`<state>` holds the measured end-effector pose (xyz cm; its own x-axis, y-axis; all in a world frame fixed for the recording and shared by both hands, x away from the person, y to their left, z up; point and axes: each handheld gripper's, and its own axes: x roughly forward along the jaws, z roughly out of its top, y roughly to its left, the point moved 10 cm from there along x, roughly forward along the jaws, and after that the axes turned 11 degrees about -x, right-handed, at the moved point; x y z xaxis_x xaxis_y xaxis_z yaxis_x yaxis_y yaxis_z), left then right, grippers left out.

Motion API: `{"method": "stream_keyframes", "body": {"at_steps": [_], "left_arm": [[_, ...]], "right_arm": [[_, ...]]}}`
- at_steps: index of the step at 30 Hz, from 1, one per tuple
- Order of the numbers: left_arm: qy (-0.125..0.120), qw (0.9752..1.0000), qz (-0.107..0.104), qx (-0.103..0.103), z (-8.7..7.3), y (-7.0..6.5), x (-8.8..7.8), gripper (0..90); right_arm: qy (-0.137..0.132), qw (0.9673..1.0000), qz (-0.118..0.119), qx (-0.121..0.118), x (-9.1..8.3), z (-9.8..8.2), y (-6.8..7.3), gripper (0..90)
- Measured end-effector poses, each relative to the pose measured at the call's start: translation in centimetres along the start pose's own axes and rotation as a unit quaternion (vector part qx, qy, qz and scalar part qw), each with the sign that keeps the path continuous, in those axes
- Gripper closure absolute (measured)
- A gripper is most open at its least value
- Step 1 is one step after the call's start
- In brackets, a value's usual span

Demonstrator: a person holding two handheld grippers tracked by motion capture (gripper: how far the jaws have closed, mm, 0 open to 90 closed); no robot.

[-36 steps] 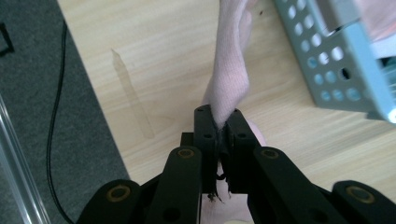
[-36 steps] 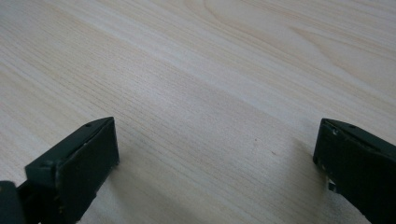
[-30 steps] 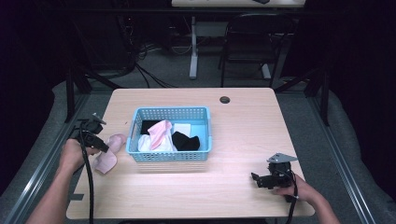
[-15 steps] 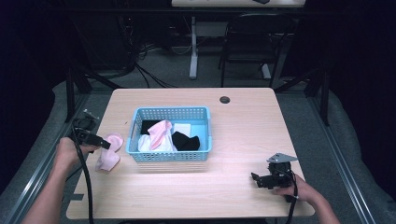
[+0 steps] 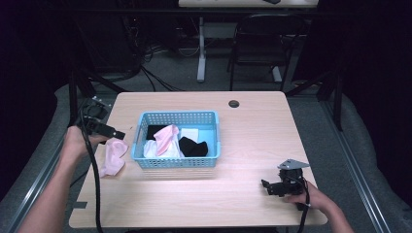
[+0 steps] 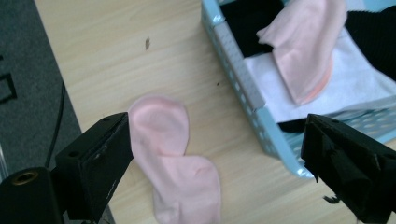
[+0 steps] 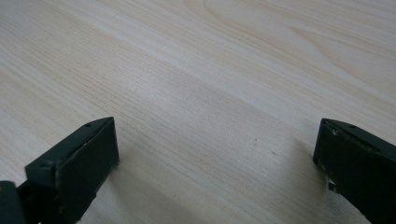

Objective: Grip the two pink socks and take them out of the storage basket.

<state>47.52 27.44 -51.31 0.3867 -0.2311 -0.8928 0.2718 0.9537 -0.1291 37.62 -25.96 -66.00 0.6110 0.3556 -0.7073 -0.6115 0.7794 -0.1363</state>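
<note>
A pink sock (image 5: 113, 156) lies flat on the worktop (image 5: 252, 145), just beside the left wall of the blue basket (image 5: 180, 164) and touching nothing else. The left hand-held gripper (image 5: 112, 132) hovers above it; its jaws have just been opening and stand wide, nothing pressed between them. Inside the basket: another pink sock (image 5: 166, 138), black socks (image 5: 193, 147) and white cloth (image 5: 192, 134) (all heaped together). Well right of the basket, the right hand-held gripper (image 5: 266, 186) rests on bare wood, jaws wide, empty.

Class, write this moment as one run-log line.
left gripper: jaws just opened, empty | pink sock: on table left of blue basket | right gripper: open, above bare table
</note>
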Motion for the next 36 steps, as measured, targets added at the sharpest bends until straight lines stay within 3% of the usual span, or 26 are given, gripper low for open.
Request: {"method": "stream_keyframes", "body": {"at_steps": [6,17,28,36], "left_arm": [[0.005,0.9995,-0.008,0.03,1.4,-2.3,0.9,4.4],[0.018,0.9976,-0.028,0.061,3.2,-5.8,3.1,0.2],[0.024,0.9945,-0.061,0.082,4.4,-8.9,5.3,0.2],[0.039,0.9939,-0.066,0.079,4.9,-10.3,8.1,2.2]], "right_arm": [[0.0,1.0,0.0,0.0,0.0,0.0,0.0,0.0],[-0.001,1.0,0.001,0.001,0.0,0.0,0.0,0.0],[0.0,1.0,0.0,0.0,0.0,0.0,0.0,0.0],[0.0,1.0,0.0,0.0,0.0,0.0,0.0,0.0]]}}
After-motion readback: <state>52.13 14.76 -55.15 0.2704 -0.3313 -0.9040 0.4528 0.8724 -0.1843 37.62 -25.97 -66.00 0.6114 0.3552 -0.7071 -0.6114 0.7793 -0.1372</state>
